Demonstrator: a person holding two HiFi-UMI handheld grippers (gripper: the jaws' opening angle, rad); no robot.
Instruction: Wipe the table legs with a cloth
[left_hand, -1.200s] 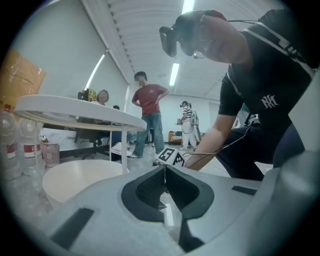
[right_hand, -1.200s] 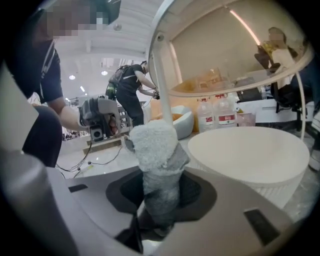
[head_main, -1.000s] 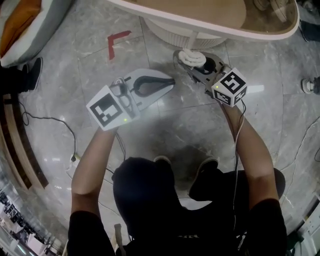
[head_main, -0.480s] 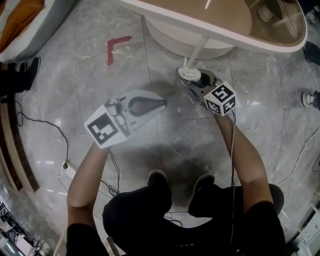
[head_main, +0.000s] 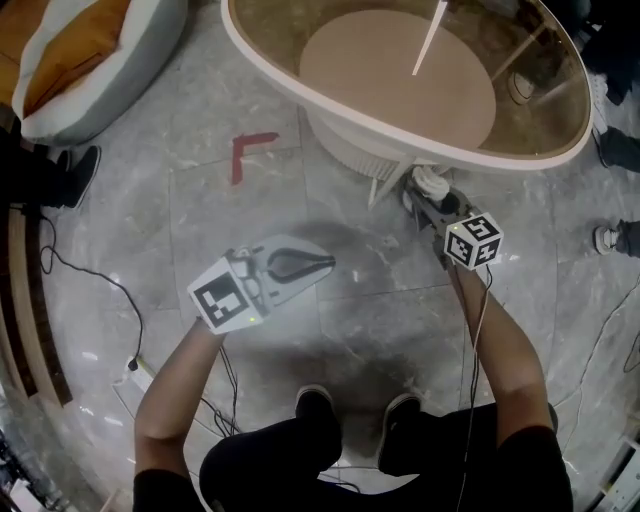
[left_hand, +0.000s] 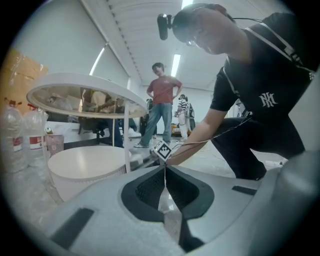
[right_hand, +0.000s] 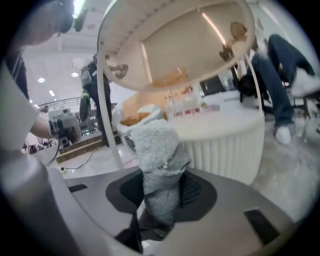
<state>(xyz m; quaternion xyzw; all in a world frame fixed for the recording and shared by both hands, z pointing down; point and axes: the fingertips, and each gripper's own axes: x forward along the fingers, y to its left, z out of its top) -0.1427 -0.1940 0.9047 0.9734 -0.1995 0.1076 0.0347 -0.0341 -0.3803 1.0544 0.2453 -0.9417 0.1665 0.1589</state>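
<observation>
Marble floor (head_main: 200, 180). Right gripper (right_hand: 162, 200) clamped on cloth (right_hand: 160, 150): soft, light, holds well mid-roll; probably just beside leg (right_hand: 106, 125). Left gripper (left_hand: 164, 181) jaws together, empty.

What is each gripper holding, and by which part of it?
The right gripper is shut on the grey cloth, pinching its bunched lower part; the top sticks out past the tips. The left gripper holds nothing, jaws together.

place: open indoor hall | cues: grey marble floor (head_main: 130, 230), red tape mark (head_main: 250, 152), loose cables (head_main: 120, 290), ceiling strip lights (left_hand: 175, 65)
</observation>
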